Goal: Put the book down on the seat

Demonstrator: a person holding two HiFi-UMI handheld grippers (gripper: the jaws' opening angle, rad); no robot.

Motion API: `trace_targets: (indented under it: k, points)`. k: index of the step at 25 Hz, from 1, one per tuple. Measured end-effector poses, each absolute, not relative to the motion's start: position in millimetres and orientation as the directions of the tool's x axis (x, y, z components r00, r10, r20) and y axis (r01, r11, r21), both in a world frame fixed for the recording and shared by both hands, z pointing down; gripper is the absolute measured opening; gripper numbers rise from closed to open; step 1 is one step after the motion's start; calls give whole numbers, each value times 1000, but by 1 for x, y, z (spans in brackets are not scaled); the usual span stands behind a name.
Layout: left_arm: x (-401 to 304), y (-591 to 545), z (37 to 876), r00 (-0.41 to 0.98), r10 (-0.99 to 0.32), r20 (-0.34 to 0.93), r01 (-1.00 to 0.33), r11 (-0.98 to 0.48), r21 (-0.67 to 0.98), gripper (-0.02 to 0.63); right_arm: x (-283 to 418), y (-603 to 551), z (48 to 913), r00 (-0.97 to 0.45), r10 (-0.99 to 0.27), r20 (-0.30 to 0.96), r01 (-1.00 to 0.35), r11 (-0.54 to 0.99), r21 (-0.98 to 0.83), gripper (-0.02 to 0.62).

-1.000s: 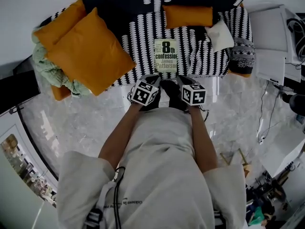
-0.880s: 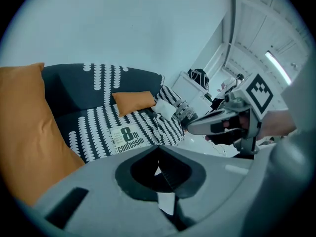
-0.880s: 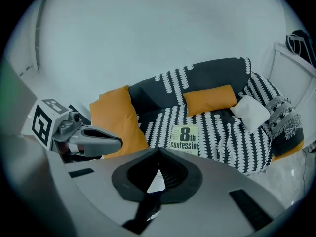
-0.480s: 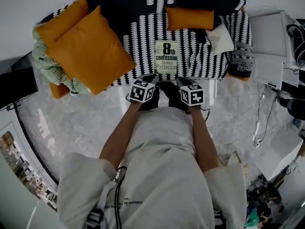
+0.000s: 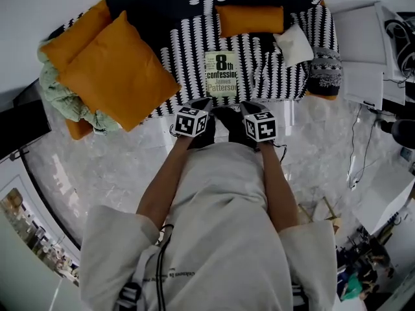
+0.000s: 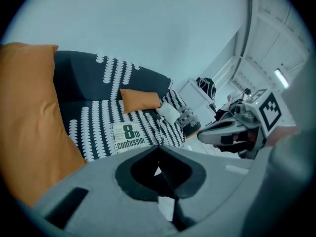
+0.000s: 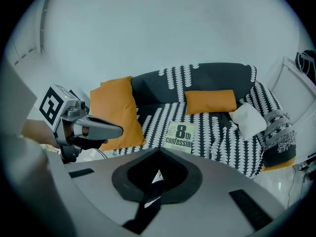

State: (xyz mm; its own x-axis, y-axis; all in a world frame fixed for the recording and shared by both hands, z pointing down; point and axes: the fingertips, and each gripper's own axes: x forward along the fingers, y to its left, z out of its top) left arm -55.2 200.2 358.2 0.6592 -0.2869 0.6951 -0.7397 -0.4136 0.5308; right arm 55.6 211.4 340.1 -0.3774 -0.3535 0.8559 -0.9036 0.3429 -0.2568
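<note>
While the book [image 5: 222,74] is lying flat and face up on the seat [image 5: 185,54] of the black-and-white patterned sofa [image 5: 155,5], close to the front edge and about midway along it, both grippers are hanging just in front of that edge, side by side and apart from the book. The left gripper [image 5: 203,103] is pointing down and forward toward the seat, and its own view is showing its jaws pressed together tip to tip, gripping nothing. The right gripper [image 5: 245,107] is sitting just beside it at the same slant, its jaws likewise clenched and empty, with the book's cover showing beyond the tips in its view. The person's forearms are reaching out from pale sleeves to both tools. A large orange cushion [image 5: 117,70] is leaning on the left part of the seat, well apart from the book, with a green knitted throw [image 5: 61,99] bunching under its outer edge. A small orange cushion [image 5: 249,19] is resting against the backrest beyond the book, not touching it, and a white cushion [image 5: 294,45] is lying to the book's right. Pale marbled floor [image 5: 97,167] is spreading out below the grippers.
</note>
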Motion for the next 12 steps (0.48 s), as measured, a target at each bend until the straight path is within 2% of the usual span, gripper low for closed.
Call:
trace_targets:
  k: [12]
  points:
    - [-58,192,349,663,-345,665,-742,-427,517,9,61,202,331,-354,-414,839,-915,337,-220,6]
